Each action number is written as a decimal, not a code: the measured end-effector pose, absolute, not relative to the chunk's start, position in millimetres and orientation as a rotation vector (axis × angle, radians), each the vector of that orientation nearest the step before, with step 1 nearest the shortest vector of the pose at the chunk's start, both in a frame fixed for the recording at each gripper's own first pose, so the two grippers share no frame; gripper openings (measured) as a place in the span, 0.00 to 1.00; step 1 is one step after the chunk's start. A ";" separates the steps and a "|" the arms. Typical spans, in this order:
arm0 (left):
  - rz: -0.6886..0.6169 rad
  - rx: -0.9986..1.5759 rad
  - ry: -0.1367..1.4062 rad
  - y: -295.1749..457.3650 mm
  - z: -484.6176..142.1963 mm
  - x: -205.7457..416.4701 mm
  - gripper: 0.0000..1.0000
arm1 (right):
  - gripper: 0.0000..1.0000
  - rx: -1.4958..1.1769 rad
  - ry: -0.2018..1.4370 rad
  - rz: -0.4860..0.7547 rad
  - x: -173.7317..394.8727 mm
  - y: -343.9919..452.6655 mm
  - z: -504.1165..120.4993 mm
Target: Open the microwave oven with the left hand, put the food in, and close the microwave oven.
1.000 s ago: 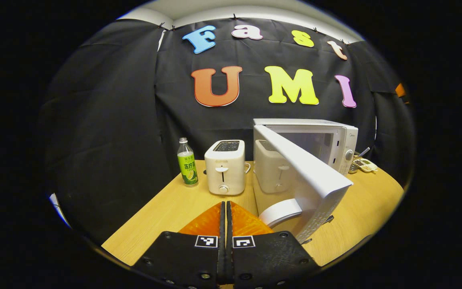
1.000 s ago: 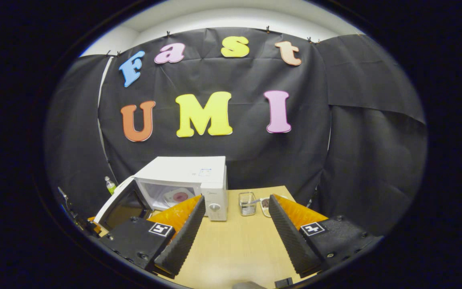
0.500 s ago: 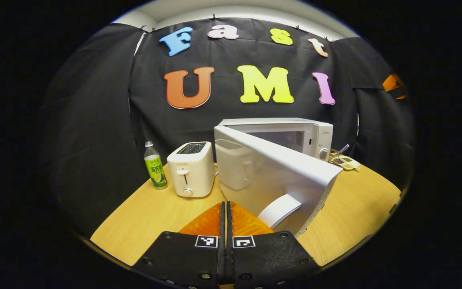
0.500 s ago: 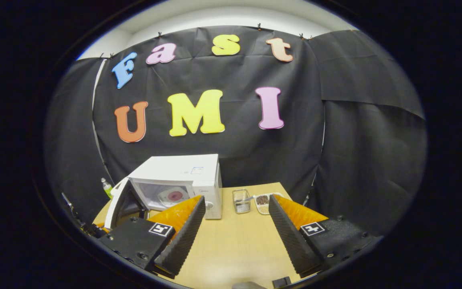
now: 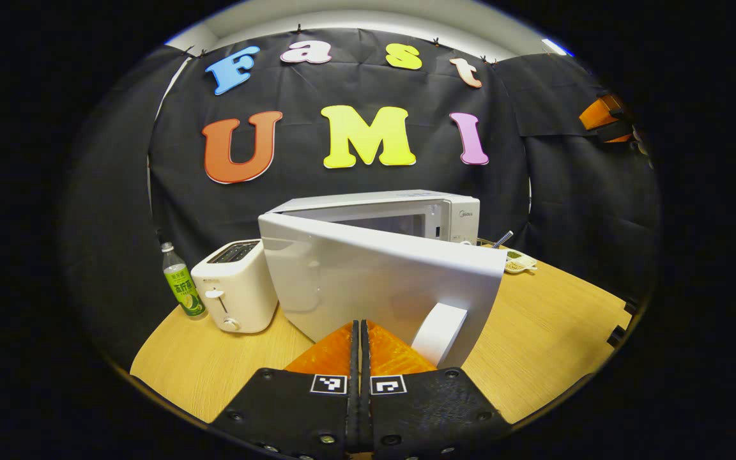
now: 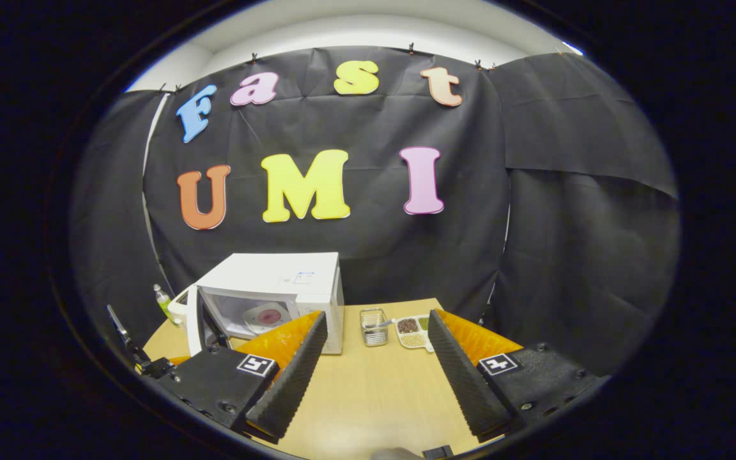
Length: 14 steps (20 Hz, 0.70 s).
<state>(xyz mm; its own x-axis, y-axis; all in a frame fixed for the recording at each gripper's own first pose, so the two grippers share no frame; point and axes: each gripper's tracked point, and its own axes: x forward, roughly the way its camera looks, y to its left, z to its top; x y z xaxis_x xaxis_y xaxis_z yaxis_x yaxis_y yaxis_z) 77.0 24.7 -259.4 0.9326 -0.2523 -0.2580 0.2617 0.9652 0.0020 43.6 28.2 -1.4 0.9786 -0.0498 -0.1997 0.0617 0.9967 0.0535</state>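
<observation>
The white microwave [image 5: 406,207] stands on the wooden table [image 5: 547,332] with its door [image 5: 368,281] part open. In the left gripper view the door's outer face is turned toward me. My left gripper [image 5: 360,327] is shut with nothing in it, its tips at the foot of that face, just left of the curved handle [image 5: 438,332]. In the right gripper view the microwave [image 6: 278,278] shows a round plate [image 6: 266,316] with a red centre inside, and the door [image 6: 193,319] stands edge-on. My right gripper [image 6: 377,317] hangs open and empty over the table.
A white toaster [image 5: 235,287] and a green-labelled bottle [image 5: 179,291] stand left of the microwave. Right of it are a small metal container [image 6: 373,327] and a divided food dish [image 6: 413,331]. Bare tabletop [image 6: 368,396] lies in front of my right gripper.
The door has swung from wide open toward the cavity. My left gripper, still shut, has come round behind it to face its outer side. The right gripper has barely moved.
</observation>
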 end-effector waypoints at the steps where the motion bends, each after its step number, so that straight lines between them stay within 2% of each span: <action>1: -0.276 0.046 0.256 18.9 -258.9 82.2 0.00 | 1.00 0.051 0.200 -0.068 43.2 22.8 -0.6; 5: -0.340 0.063 0.243 -10.2 -257.9 100.1 0.00 | 1.00 0.051 0.208 -0.110 40.6 5.8 -0.4; 6: -0.349 0.072 0.238 -15.4 -258.0 104.8 0.10 | 1.00 0.049 0.211 -0.118 40.3 2.7 0.1; 7: -0.365 0.075 0.235 -24.2 -258.6 110.6 0.00 | 1.00 0.046 0.214 -0.126 40.9 -0.6 0.3; 8: -0.375 0.077 0.233 -31.7 -259.1 116.1 0.10 | 1.00 0.044 0.218 -0.134 41.2 -4.0 -1.0; 9: -0.385 0.082 0.228 -38.2 -258.0 121.9 0.00 | 1.00 0.044 0.220 -0.142 41.0 -7.2 -1.0; 10: -0.394 0.084 0.223 -44.1 -256.4 128.1 0.00 | 1.00 0.048 0.223 -0.148 42.2 -9.7 -0.7; 11: -0.400 0.085 0.218 -48.8 -255.7 135.3 0.10 | 1.00 0.049 0.225 -0.153 43.0 -11.8 -1.1; 12: -0.407 0.084 0.215 -54.7 -255.7 141.3 0.10 | 0.92 0.047 0.225 -0.160 44.0 -13.6 -1.3; 13: -0.412 0.082 0.213 -59.9 -255.5 148.1 0.10 | 1.00 0.047 0.225 -0.163 44.7 -15.1 -0.9; 14: -0.417 0.080 0.209 -66.1 -254.6 154.4 0.00 | 1.00 0.046 0.226 -0.166 45.5 -15.7 -0.7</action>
